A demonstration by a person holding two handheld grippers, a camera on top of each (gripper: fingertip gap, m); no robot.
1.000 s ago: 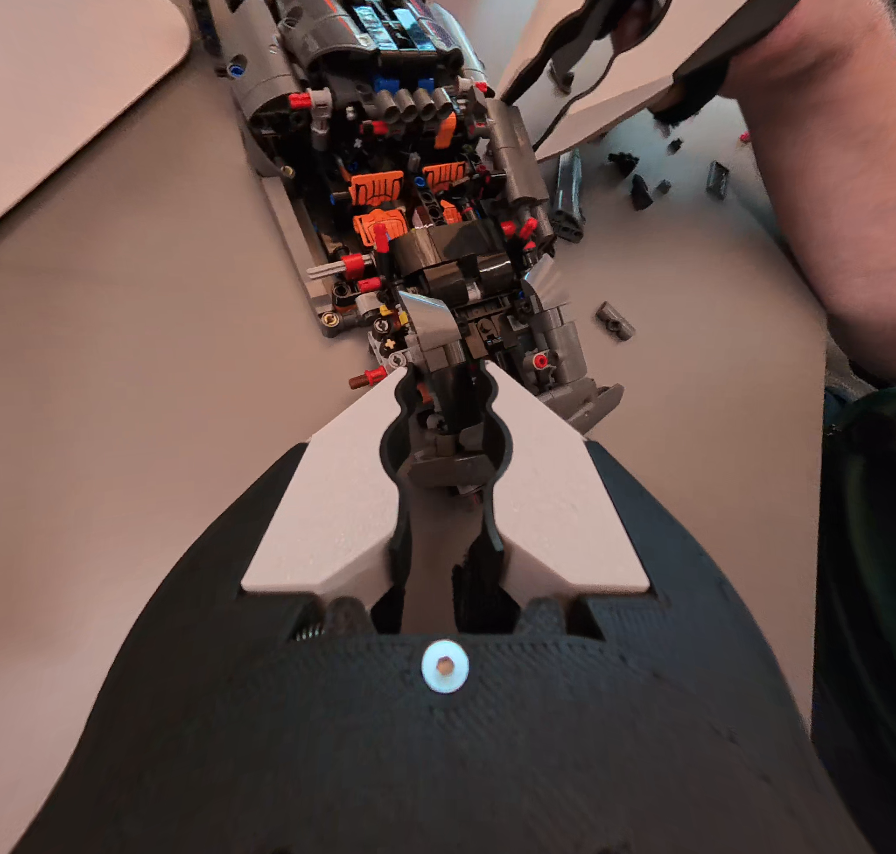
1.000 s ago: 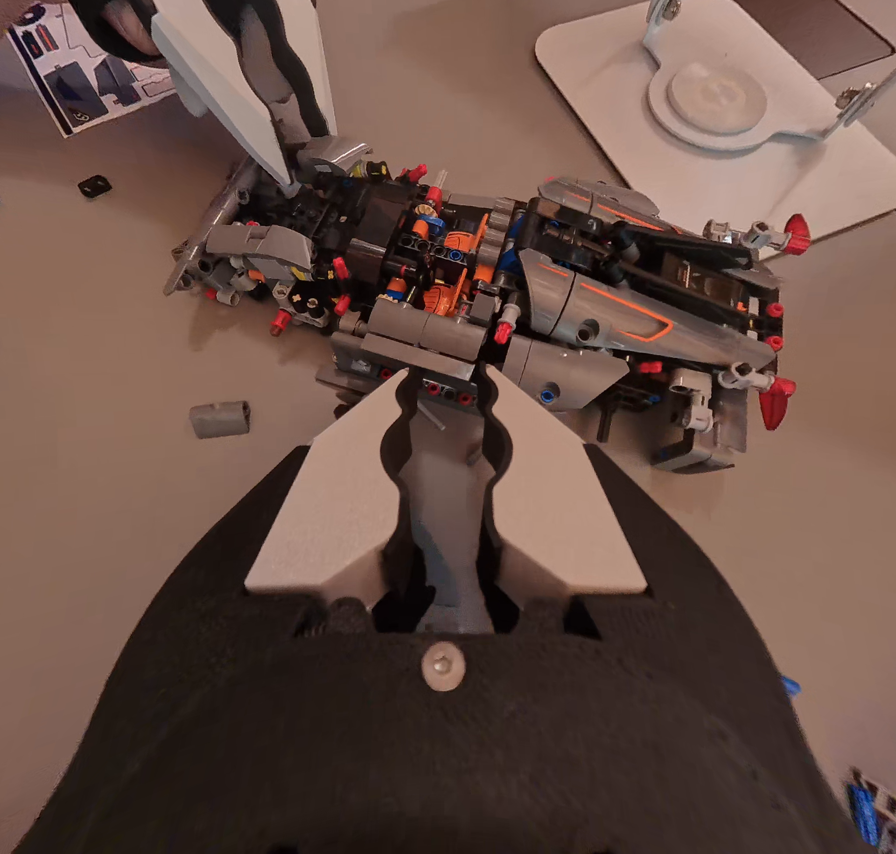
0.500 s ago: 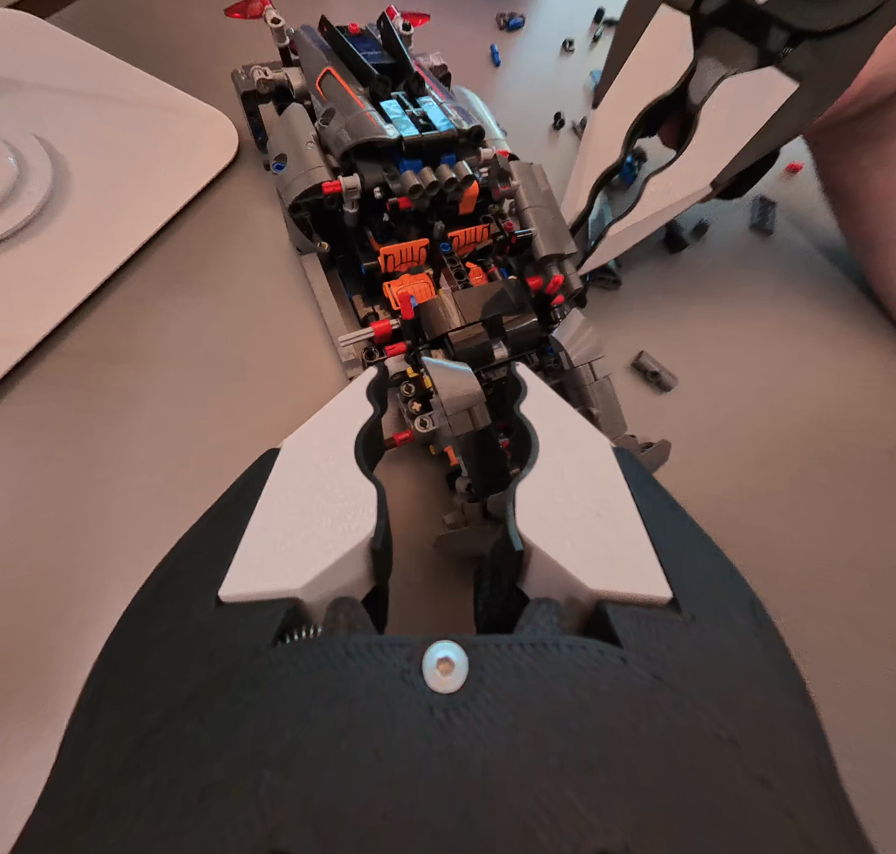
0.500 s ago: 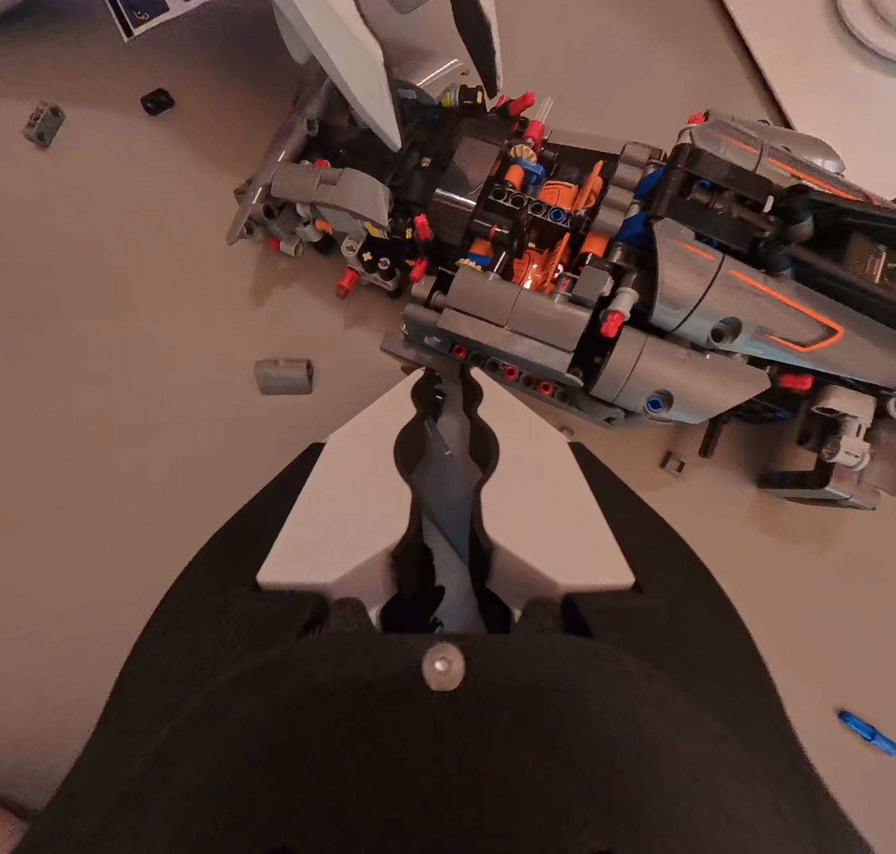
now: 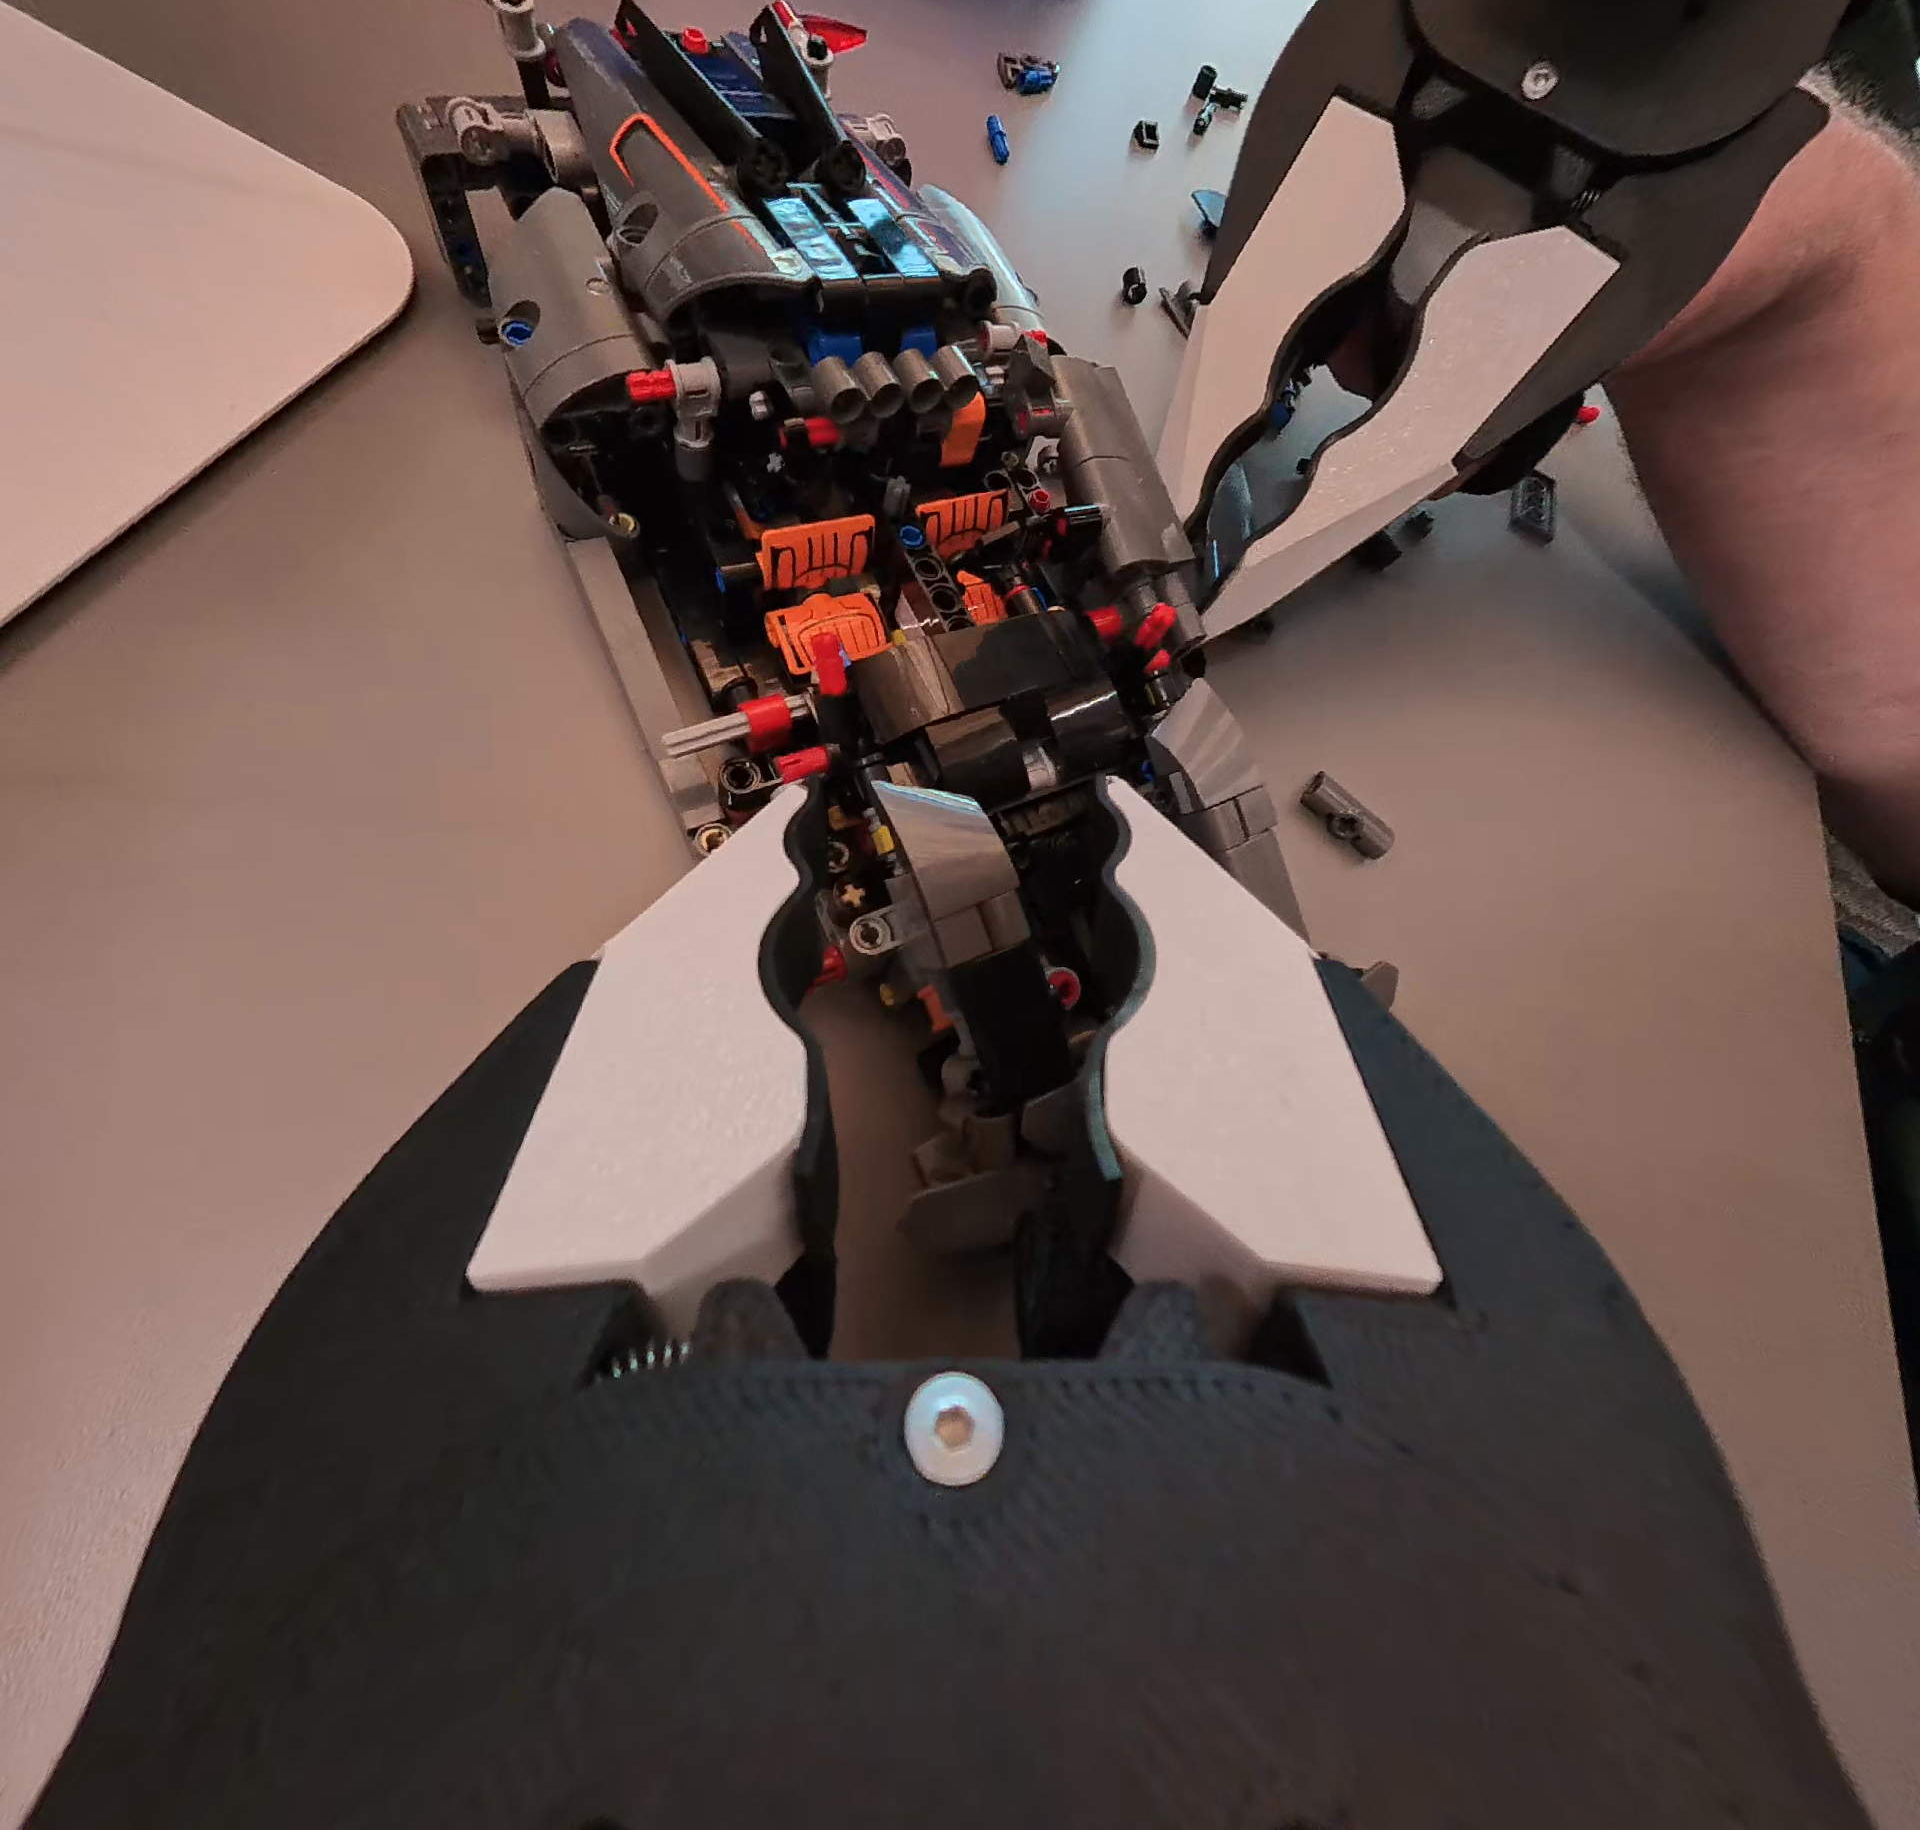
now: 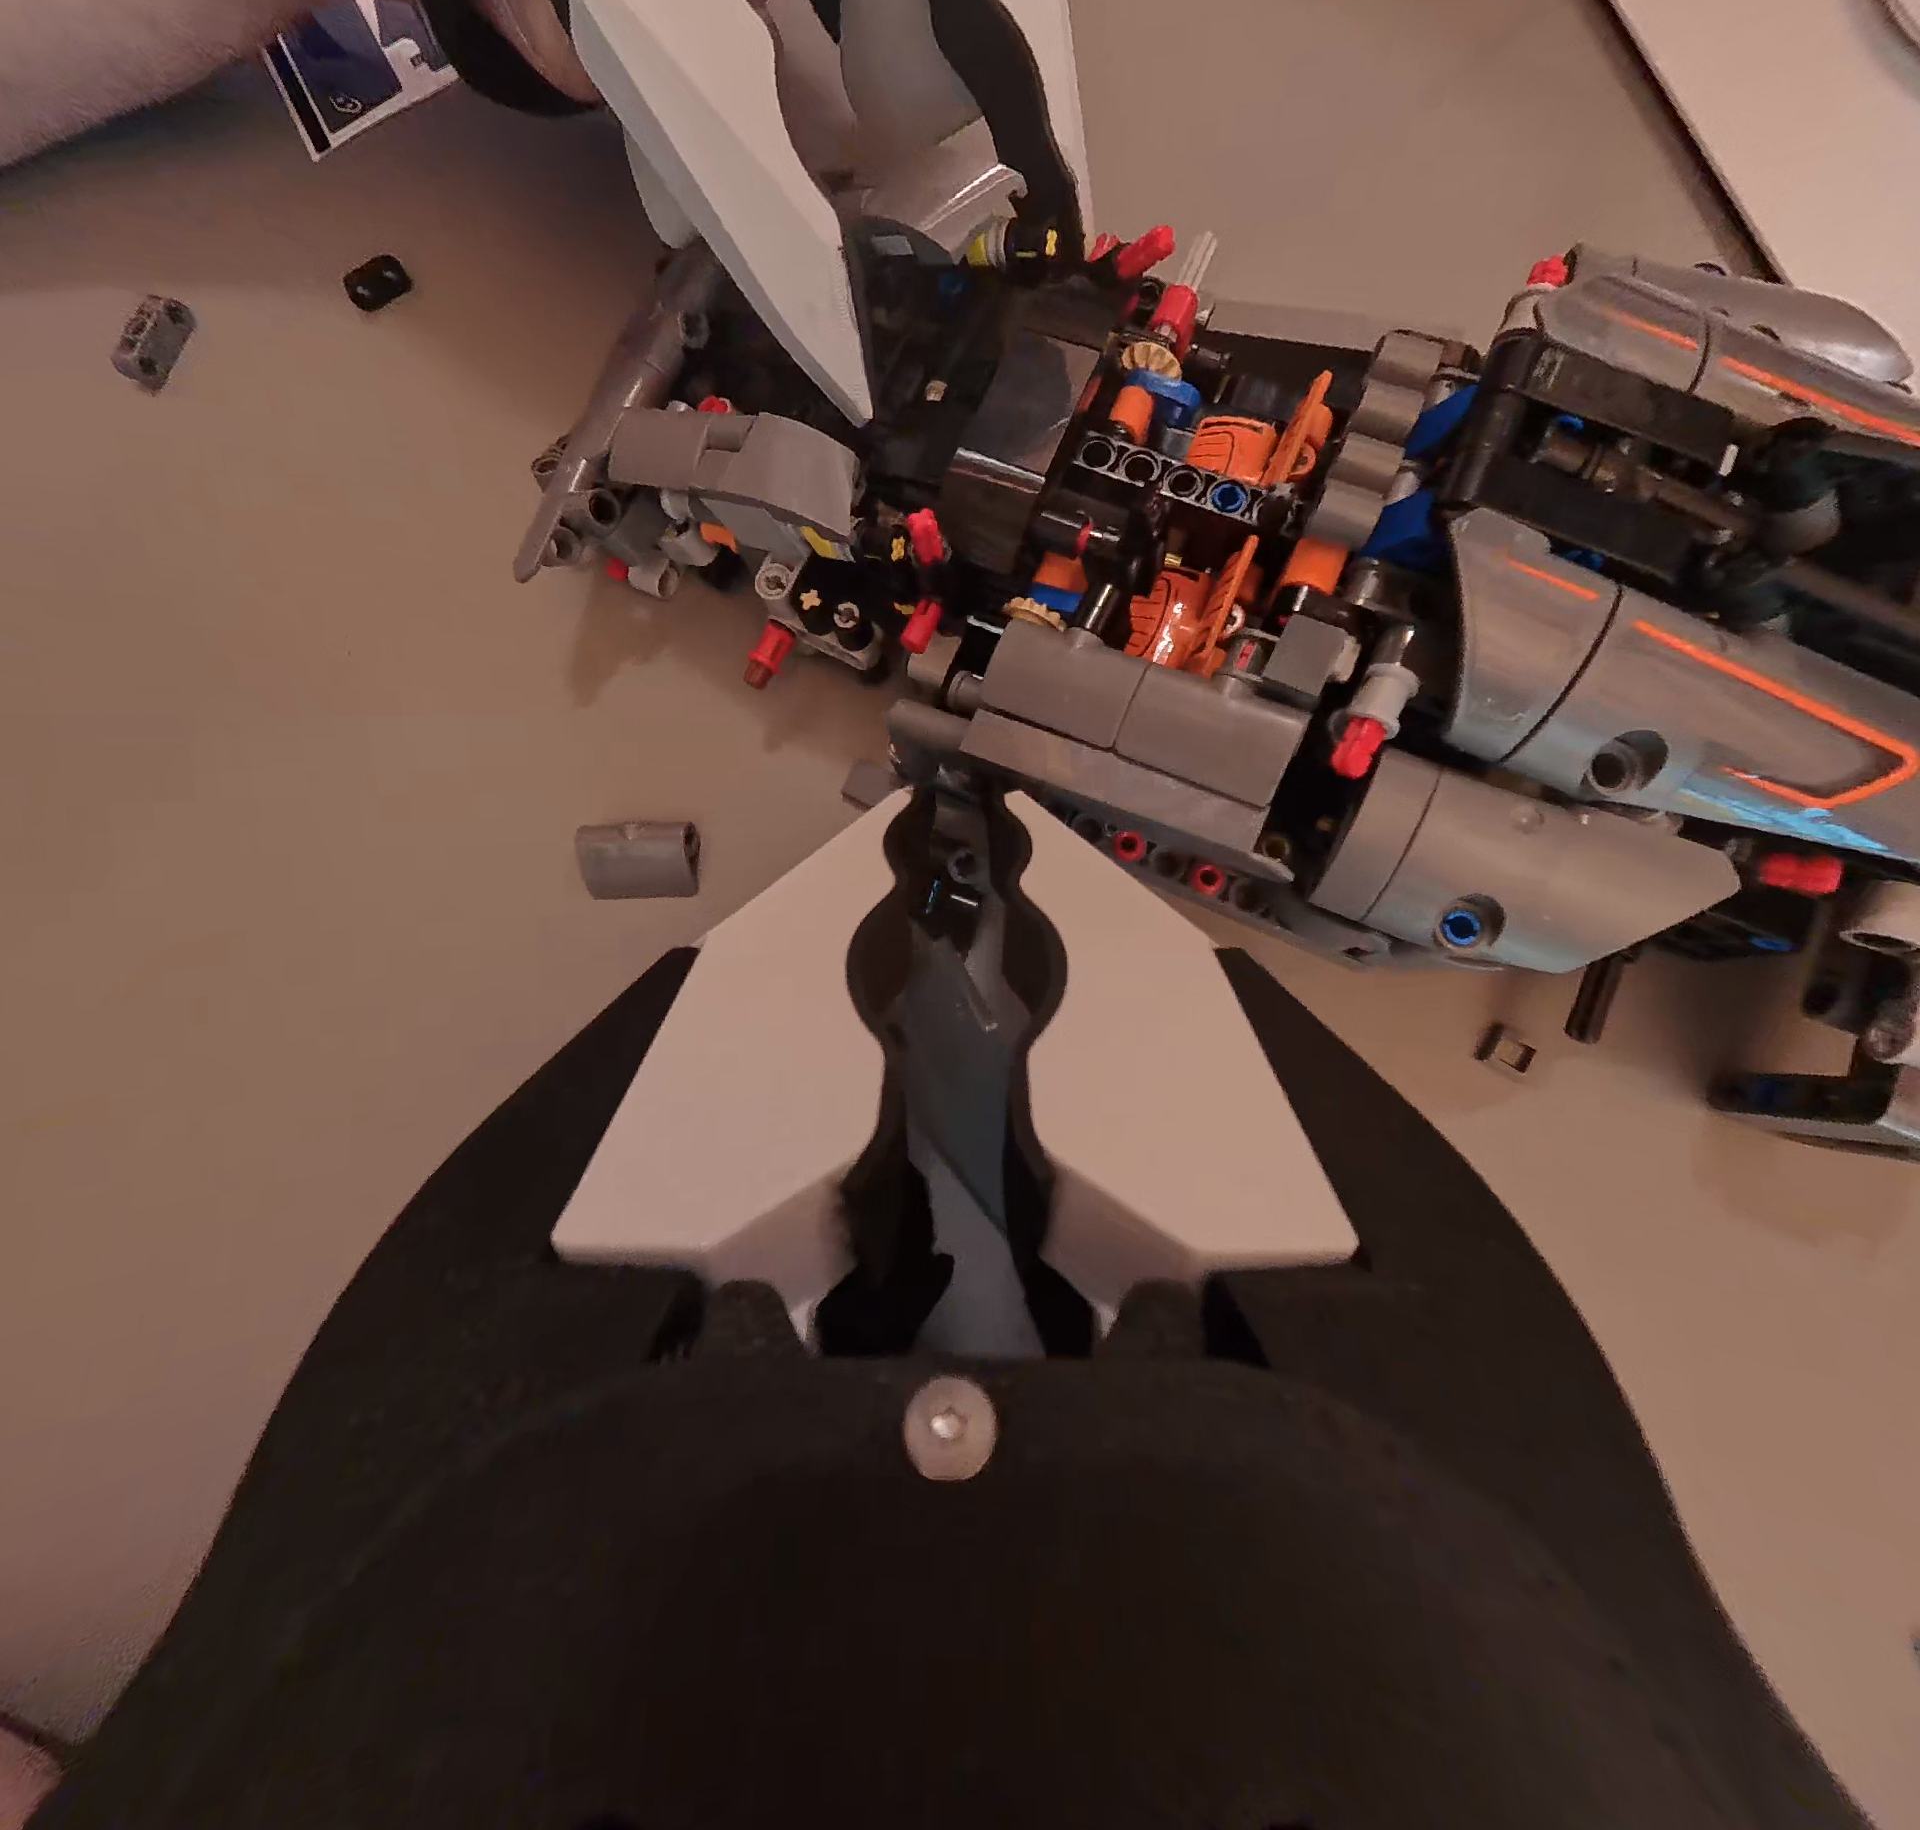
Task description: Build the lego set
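The part-built lego car [image 5: 831,430], grey and black with orange and red parts, lies on the tan table. In the left wrist view my left gripper [image 5: 954,814] is open, its jaws wide apart on either side of the car's front fender. In the right wrist view my right gripper [image 6: 956,804] is shut on a long dark grey panel [image 6: 956,1105], its tips against the car's [image 6: 1143,720] near side sill. The right gripper [image 5: 1195,575] also shows at the car's right flank. The left gripper [image 6: 966,326] shows over the car's front.
A white base plate [image 5: 156,326] lies left of the car. Loose pieces lie about: a grey connector [image 6: 637,858], a grey block [image 6: 154,339], a black piece [image 6: 376,281], small parts [image 5: 1143,128]. An instruction sheet [image 6: 353,87] and a forearm [image 5: 1787,533] are nearby. Tip to tip, the grippers are about 8 centimetres apart.
My left gripper has opened from its hold on the car's front. My right gripper has narrowed on the grey panel and moved in to the car's side.
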